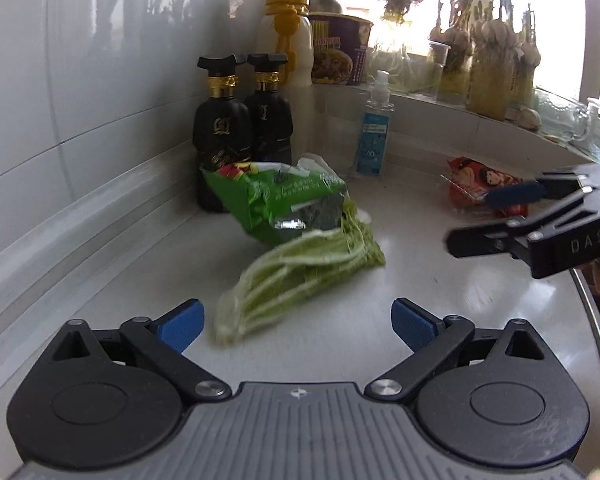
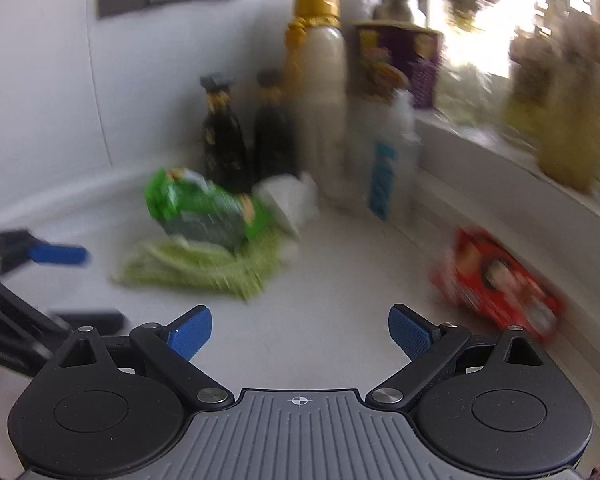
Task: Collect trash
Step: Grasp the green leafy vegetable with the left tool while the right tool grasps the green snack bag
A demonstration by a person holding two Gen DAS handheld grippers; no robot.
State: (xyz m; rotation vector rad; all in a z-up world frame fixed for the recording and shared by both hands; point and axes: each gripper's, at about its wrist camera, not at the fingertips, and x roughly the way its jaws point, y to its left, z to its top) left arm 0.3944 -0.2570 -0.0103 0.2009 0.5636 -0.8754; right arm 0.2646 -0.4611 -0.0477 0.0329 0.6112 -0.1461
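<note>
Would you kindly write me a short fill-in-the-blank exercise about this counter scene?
1. Both grippers, left and right, are ____.
2. The green wrapper lies on top of the leafy ____.
3. The red wrapper lies nearest the ____ gripper.
4. The two black bottles stand ____ the green wrapper.

Missing words: open; greens; right; behind

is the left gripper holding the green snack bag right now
No, the left gripper has its jaws wide apart with nothing between them, and the green snack bag lies on the counter ahead of it.
</note>
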